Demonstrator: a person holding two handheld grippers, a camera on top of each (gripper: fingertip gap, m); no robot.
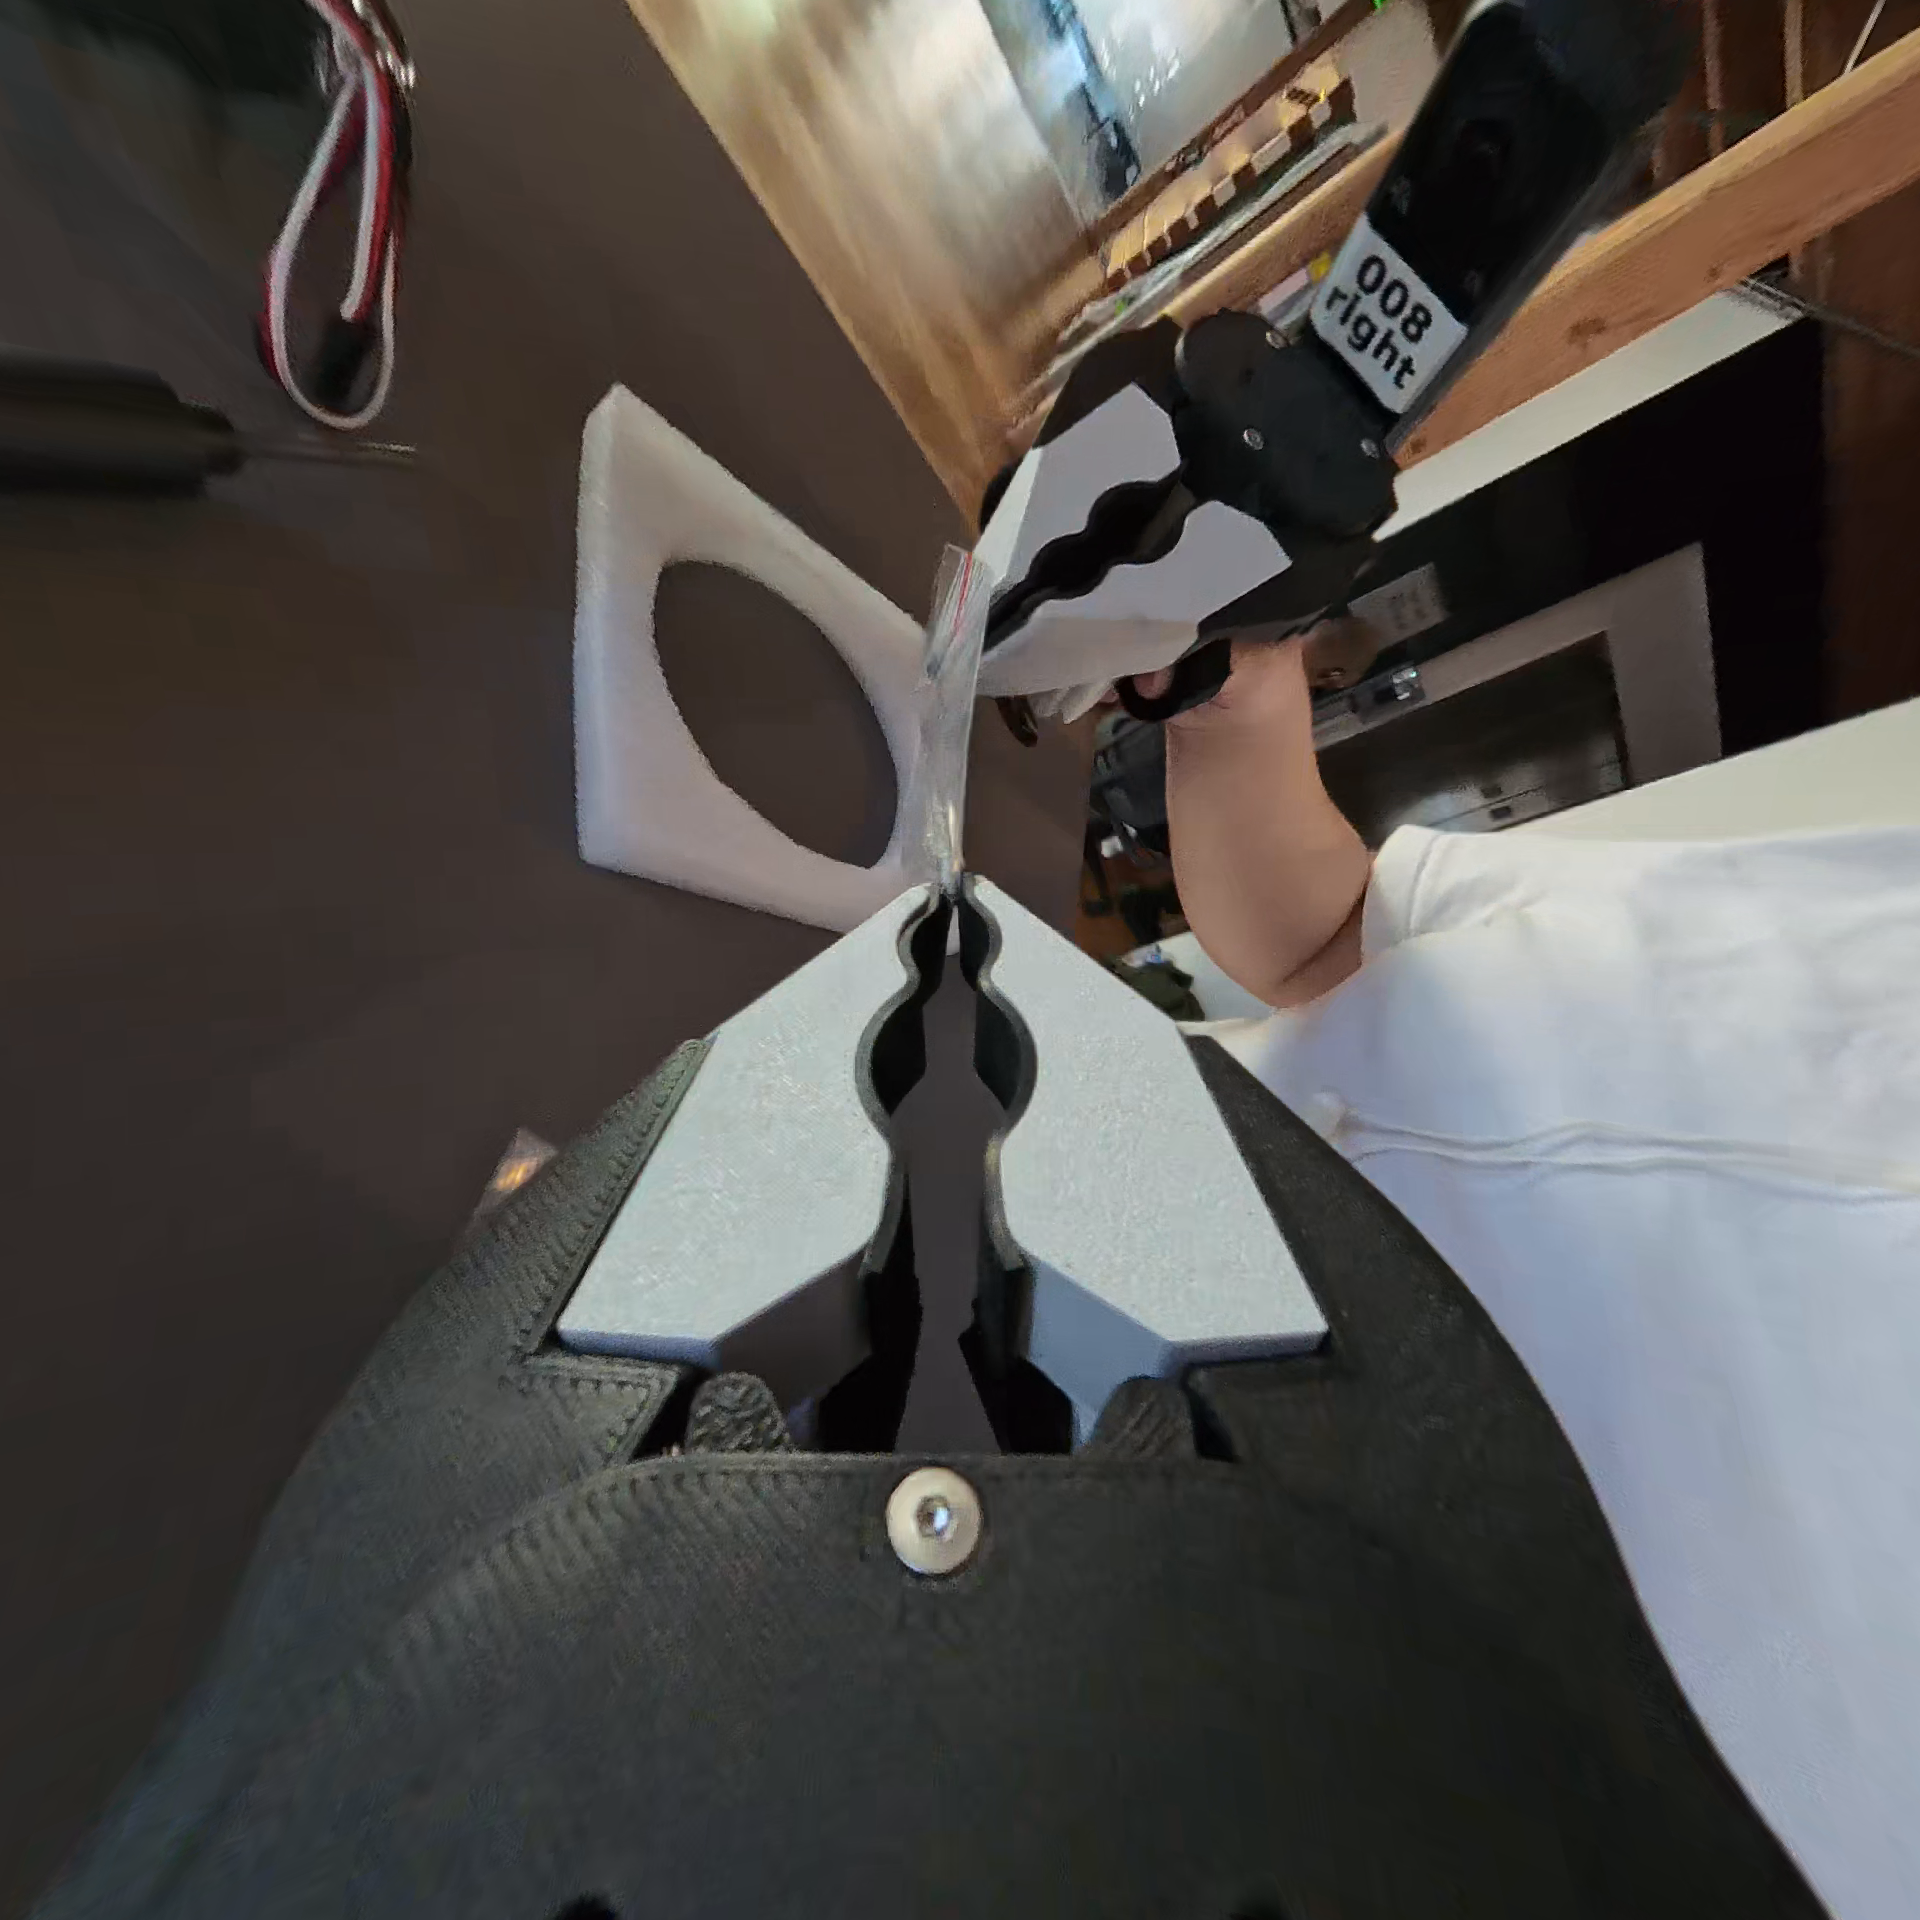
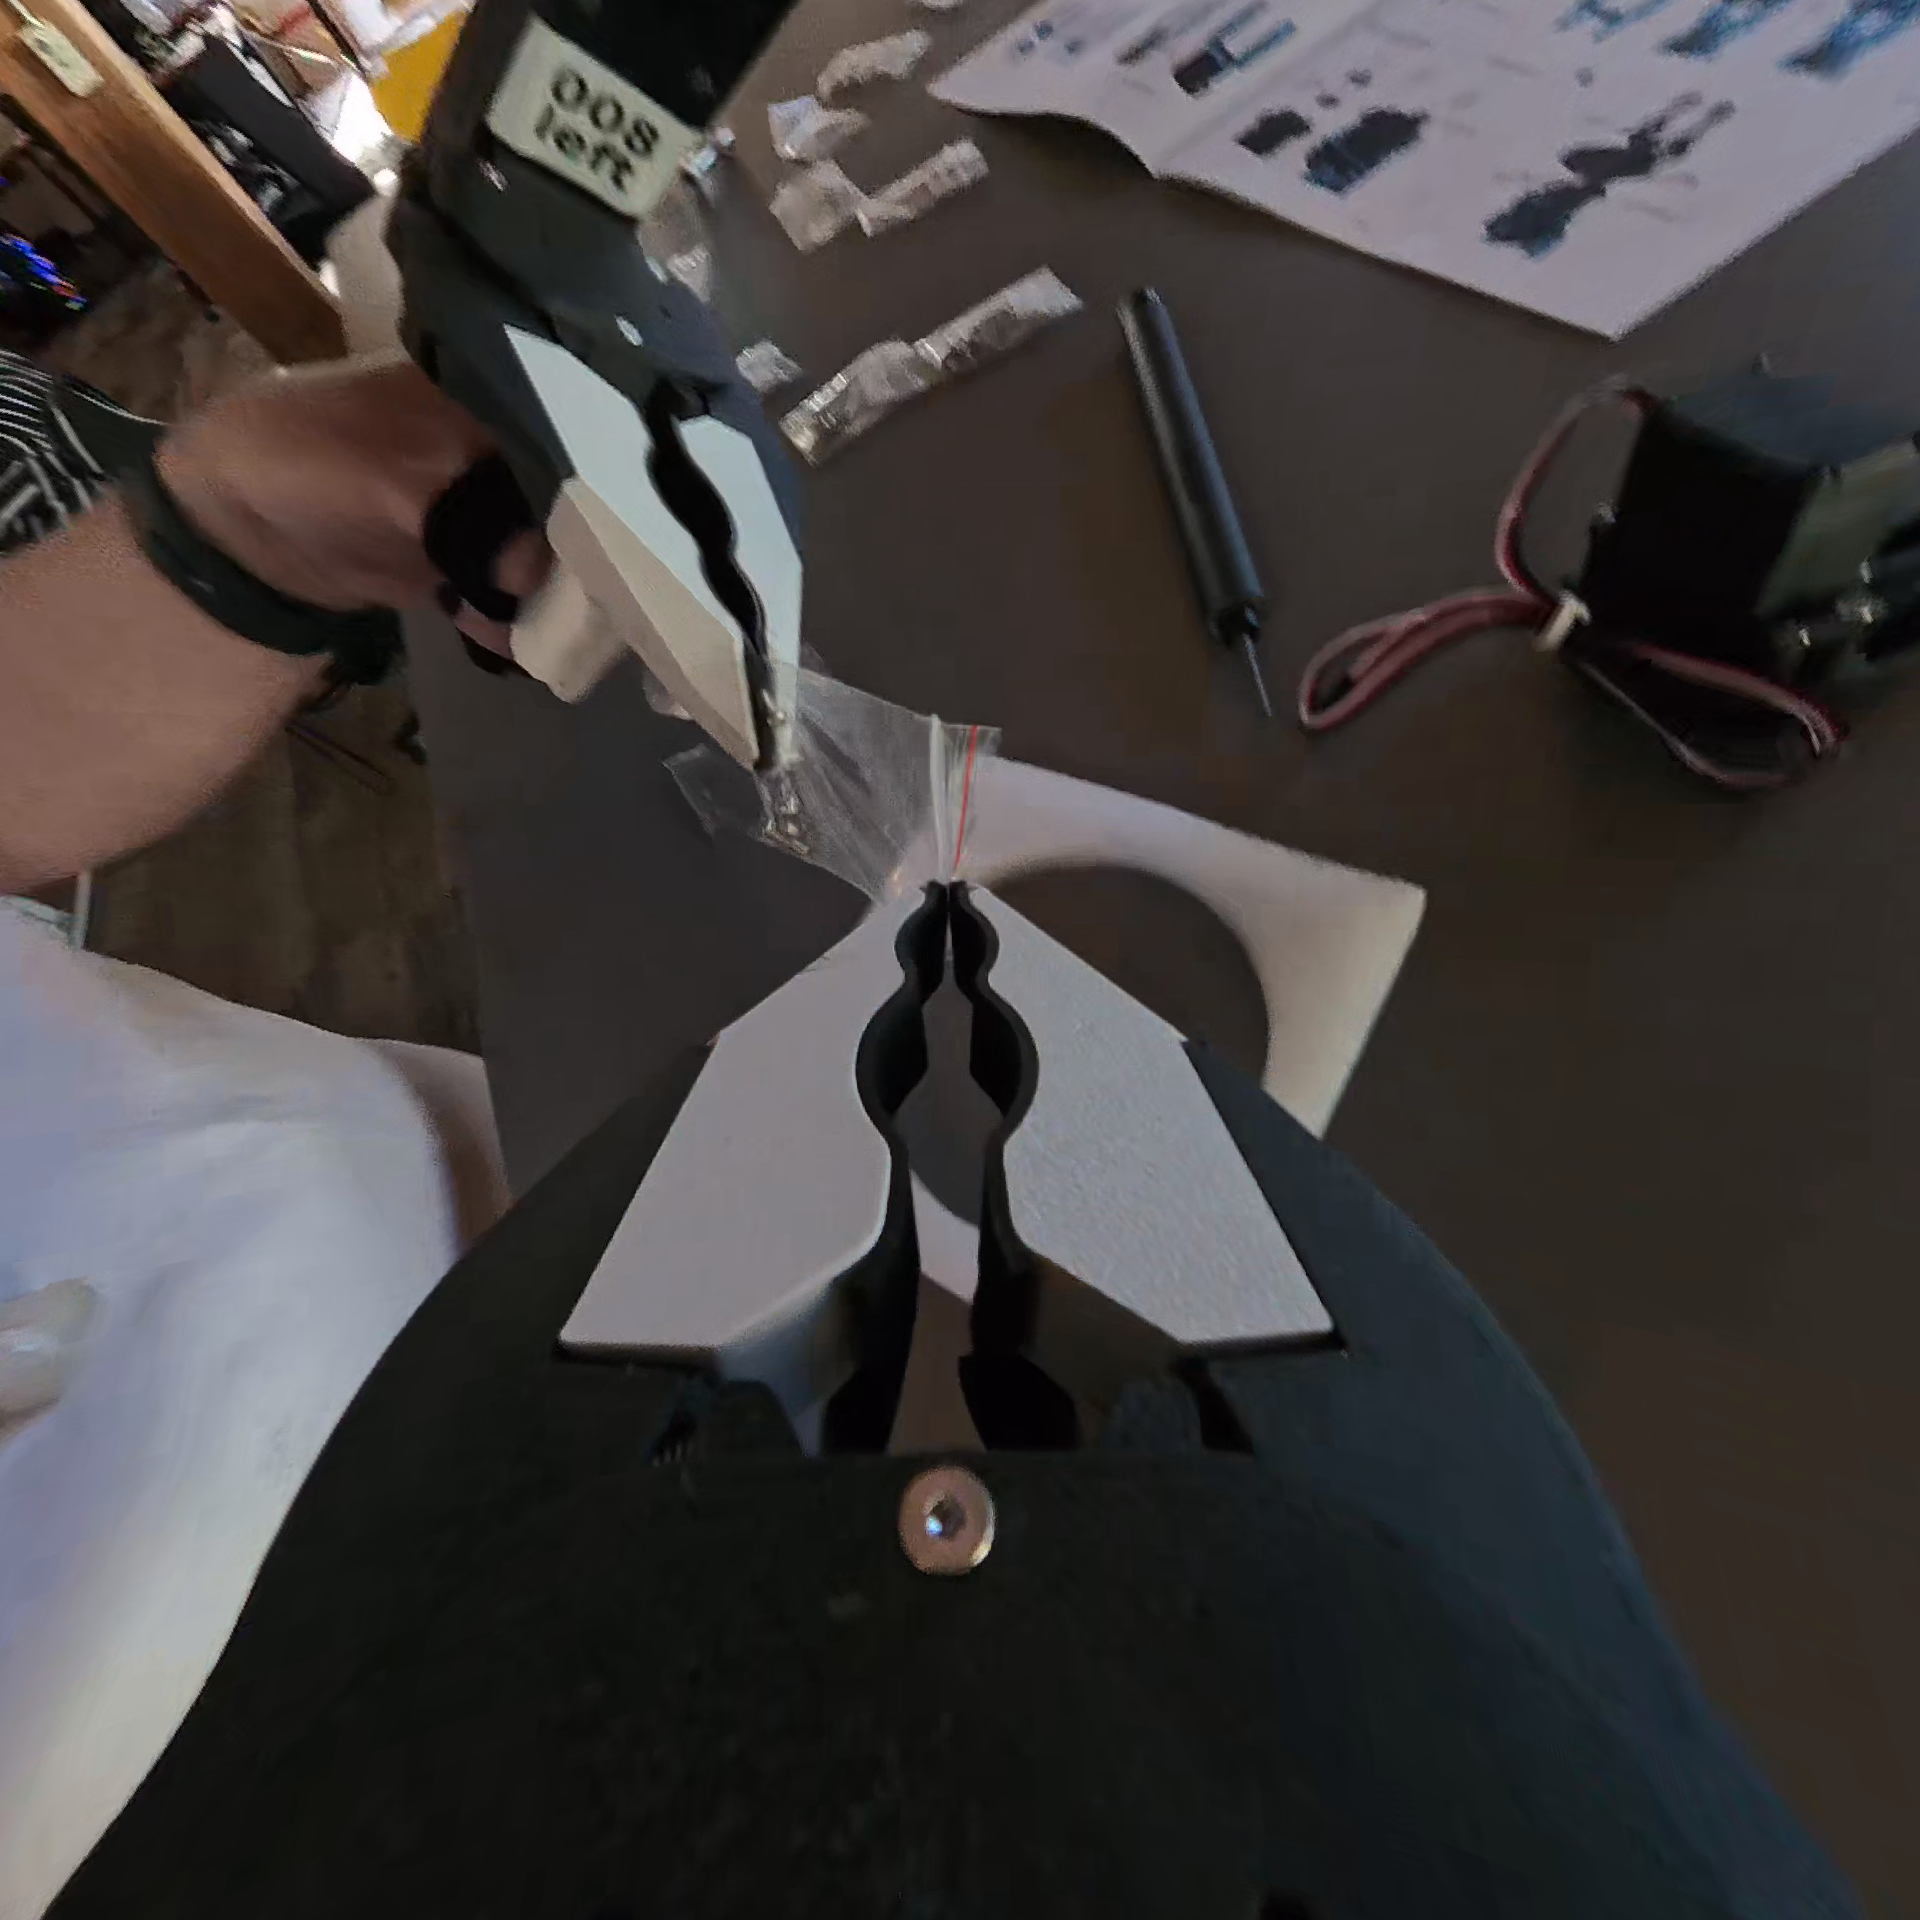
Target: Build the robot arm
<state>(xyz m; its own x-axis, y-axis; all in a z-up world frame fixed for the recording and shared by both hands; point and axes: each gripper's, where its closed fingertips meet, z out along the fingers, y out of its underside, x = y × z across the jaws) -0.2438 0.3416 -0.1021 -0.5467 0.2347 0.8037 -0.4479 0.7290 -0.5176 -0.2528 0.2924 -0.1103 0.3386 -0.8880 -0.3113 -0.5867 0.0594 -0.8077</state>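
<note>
A small clear plastic zip bag (image 2: 862, 774) with a red line at its mouth hangs in the air between both grippers, above the dark table. It holds small metal parts (image 2: 784, 821). My left gripper (image 1: 951, 891) is shut on the bag's lower end; the right wrist view shows it (image 2: 769, 753) pinching the bag near the metal parts. My right gripper (image 2: 948, 888) is shut on the bag's mouth by the red line; the left wrist view shows it (image 1: 987, 618) clamped on the bag's top (image 1: 951, 665).
A white foam square with a round hole (image 2: 1340, 935) lies on the dark table under the bag. A black screwdriver (image 2: 1195, 468), a black servo with red and white wires (image 2: 1745, 520), small bags of parts (image 2: 925, 364) and a printed sheet (image 2: 1455, 125) lie behind. A person in a white shirt (image 1: 1662, 1143) is close. Across from one pair of fingers to the other is roughly 6 cm.
</note>
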